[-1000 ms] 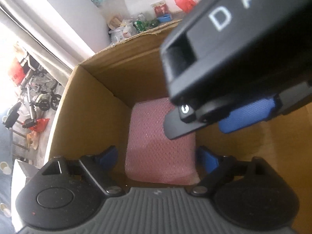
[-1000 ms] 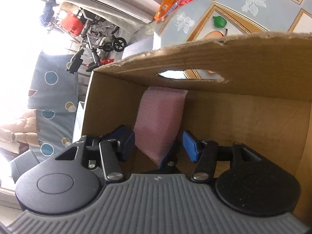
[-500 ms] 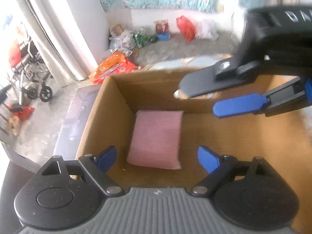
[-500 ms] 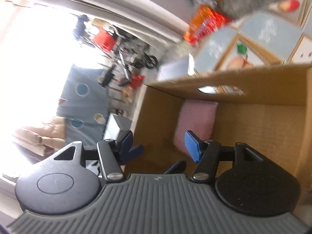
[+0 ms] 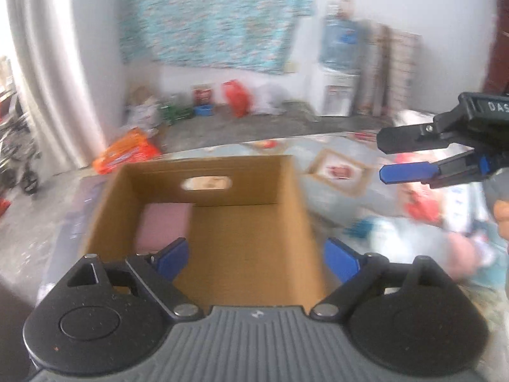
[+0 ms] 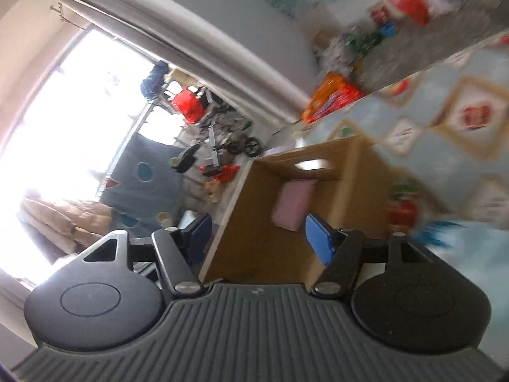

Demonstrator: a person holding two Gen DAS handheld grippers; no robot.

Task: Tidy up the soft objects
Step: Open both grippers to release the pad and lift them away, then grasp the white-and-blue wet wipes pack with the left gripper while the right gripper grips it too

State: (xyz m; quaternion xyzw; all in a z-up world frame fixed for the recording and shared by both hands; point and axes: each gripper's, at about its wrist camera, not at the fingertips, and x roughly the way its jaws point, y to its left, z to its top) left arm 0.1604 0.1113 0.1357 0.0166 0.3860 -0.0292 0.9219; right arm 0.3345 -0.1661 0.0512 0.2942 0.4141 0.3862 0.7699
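Lying flat in the far left corner of your cardboard box (image 5: 241, 248), under the handle cut-out, is the pink sponge pad (image 5: 165, 224). Your left gripper (image 5: 257, 259) hangs over the box, fingers wide apart and empty. Your right gripper (image 6: 257, 237), off to the side, is spreading its fingers, nothing between them.

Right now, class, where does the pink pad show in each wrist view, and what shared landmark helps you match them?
Left wrist: pink pad lies in the box's far-left corner, left of centre.
Right wrist: pink pad sits mid-frame, in the same corner.
Shared landmark: the handle slot in the box wall just above the pad.
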